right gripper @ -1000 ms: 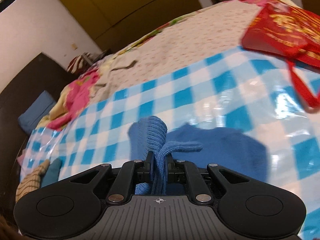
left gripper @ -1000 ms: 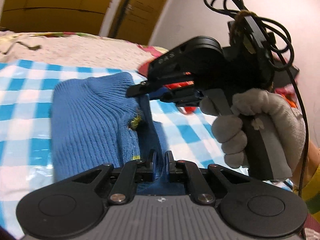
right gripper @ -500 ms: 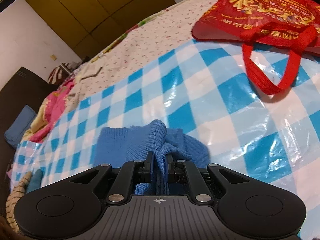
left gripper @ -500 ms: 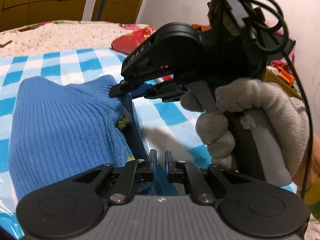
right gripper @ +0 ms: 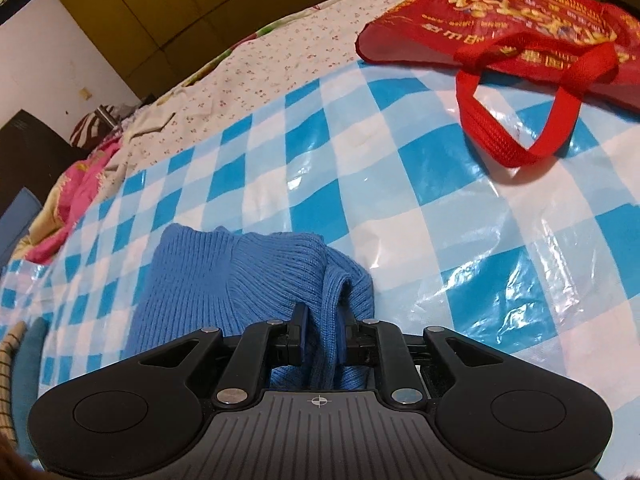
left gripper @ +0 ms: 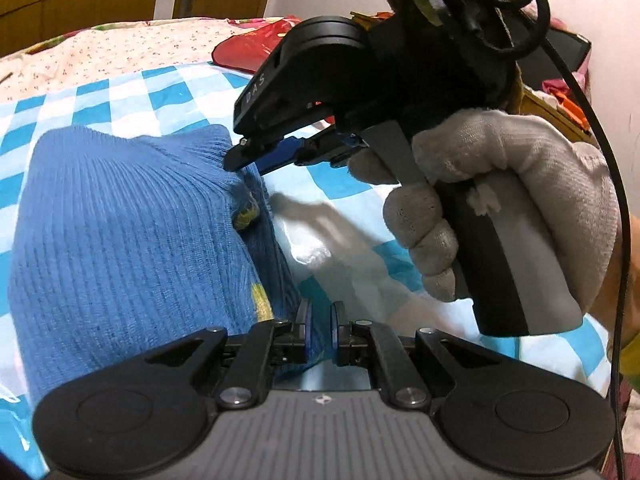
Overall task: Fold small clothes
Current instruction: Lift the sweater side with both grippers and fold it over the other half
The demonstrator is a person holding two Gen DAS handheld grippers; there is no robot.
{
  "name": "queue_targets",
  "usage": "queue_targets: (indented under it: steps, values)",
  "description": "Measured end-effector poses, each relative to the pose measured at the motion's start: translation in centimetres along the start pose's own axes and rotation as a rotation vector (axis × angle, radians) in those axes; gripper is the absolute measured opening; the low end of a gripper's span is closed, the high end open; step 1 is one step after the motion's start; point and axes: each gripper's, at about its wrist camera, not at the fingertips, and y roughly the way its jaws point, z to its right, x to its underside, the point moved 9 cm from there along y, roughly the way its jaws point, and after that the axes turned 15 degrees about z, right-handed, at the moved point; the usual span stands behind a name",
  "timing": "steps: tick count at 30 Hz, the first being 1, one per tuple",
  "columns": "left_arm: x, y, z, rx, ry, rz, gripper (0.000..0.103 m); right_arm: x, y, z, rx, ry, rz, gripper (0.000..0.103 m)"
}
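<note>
My right claw (right gripper: 323,334) is opening around a fold of the blue sweater (right gripper: 224,280), which lies just ahead on the checked sheet (right gripper: 360,184). My left claw (left gripper: 321,330) pinches its hem. The knit looks soft, light and floppy, so edges grip best.

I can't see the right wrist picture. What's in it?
The right claw is opening around a fold of the blue sweater lying on a blue checked sheet. A red bag lies farther back.

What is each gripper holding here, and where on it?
Left gripper pinches the blue sweater at its near edge; right gripper, jaws opening, has a ribbed fold between them.
</note>
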Motion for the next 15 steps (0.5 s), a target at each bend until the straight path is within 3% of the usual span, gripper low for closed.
queue_targets:
  steps: [7,15]
  values:
    - [-0.2,-1.3,-0.2,-0.039,0.030,-0.013,0.020,-0.5,-2.3,0.6,0.040,-0.028,0.042,0.017]
    - [-0.6,-4.0,-0.2,-0.098,0.077,-0.004,0.020,0.3,-6.0,-2.7,-0.092,-0.068,0.069,0.017]
